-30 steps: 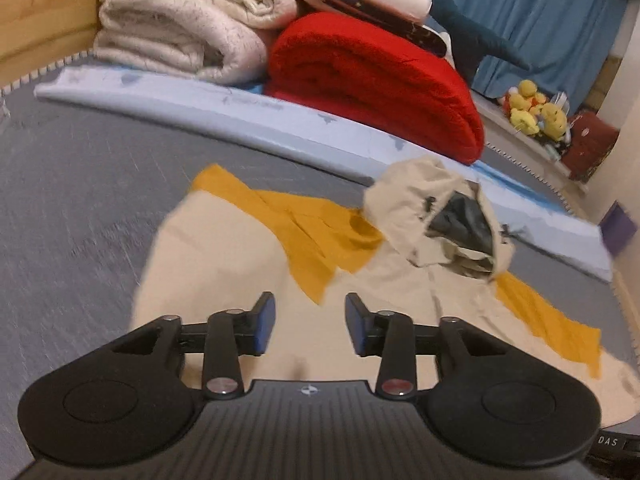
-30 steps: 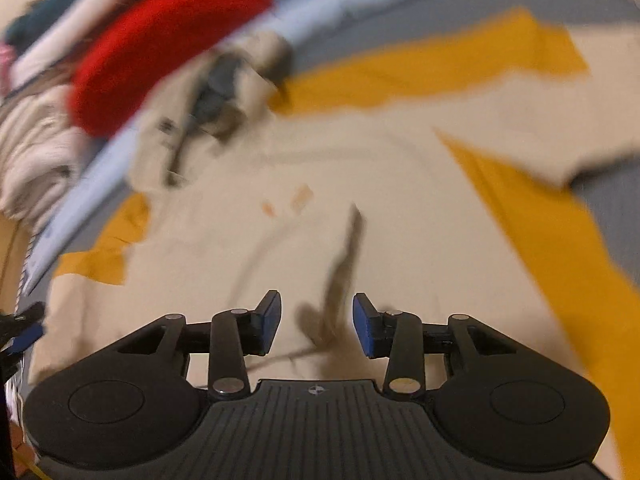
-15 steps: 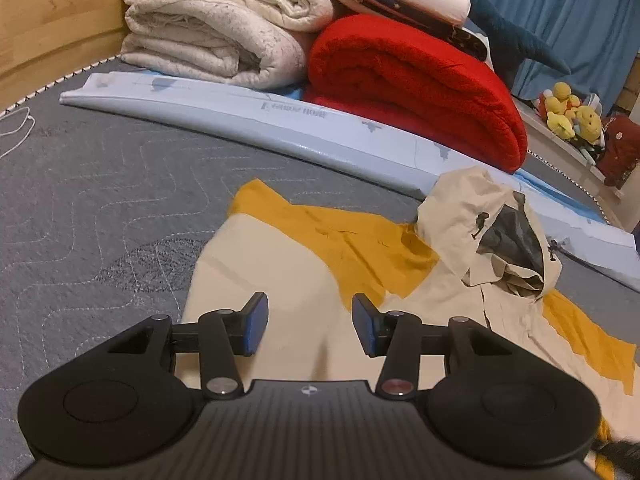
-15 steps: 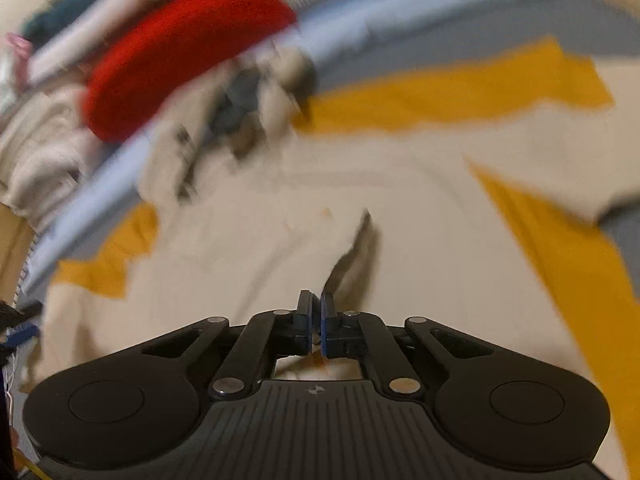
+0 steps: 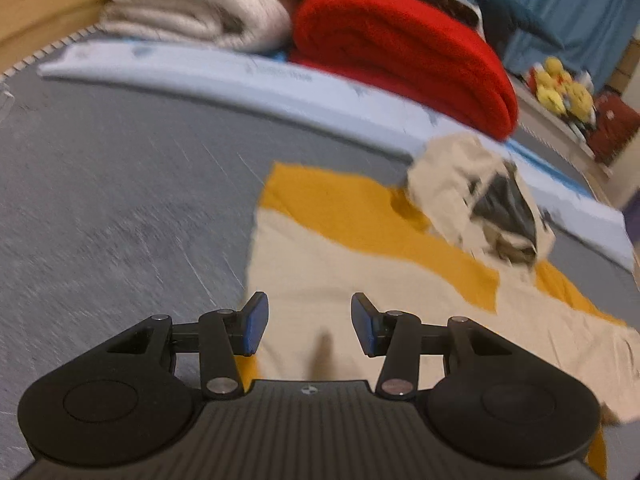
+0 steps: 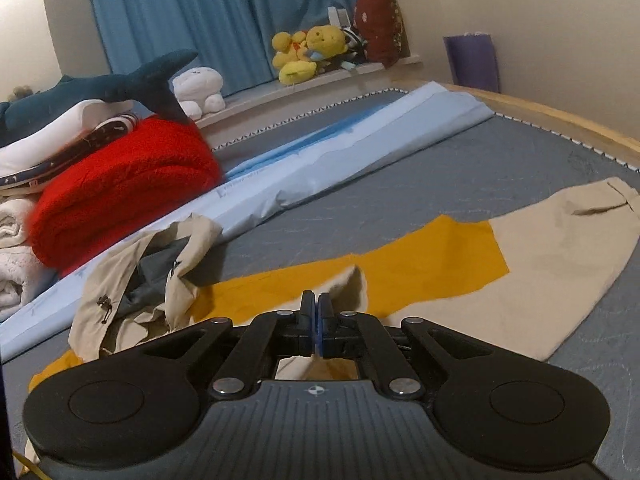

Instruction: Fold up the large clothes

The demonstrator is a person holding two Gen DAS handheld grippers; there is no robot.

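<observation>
Right wrist view: right gripper (image 6: 319,326) is pinching a raised fold of the beige-and-mustard hooded fabric jacket (image 6: 552,264), which is lying spread on the grey quilted mattress (image 6: 420,184), hood at 9 o'clock. Left wrist view: left gripper (image 5: 307,322) is hovering half-spread over the jacket body (image 5: 320,264), gripping nothing; folded red fleece blanket (image 5: 400,48) is sitting at 12 o'clock.

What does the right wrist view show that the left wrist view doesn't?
Only the right wrist view: the right gripper, jaws shut on a pinch of the jacket, its far sleeve laid out flat, plus a plush shark on the pile. Only the left wrist view: the left gripper, jaws open above the jacket's body, and the wooden frame. Both: hood, red blanket, yellow plushies.
</observation>
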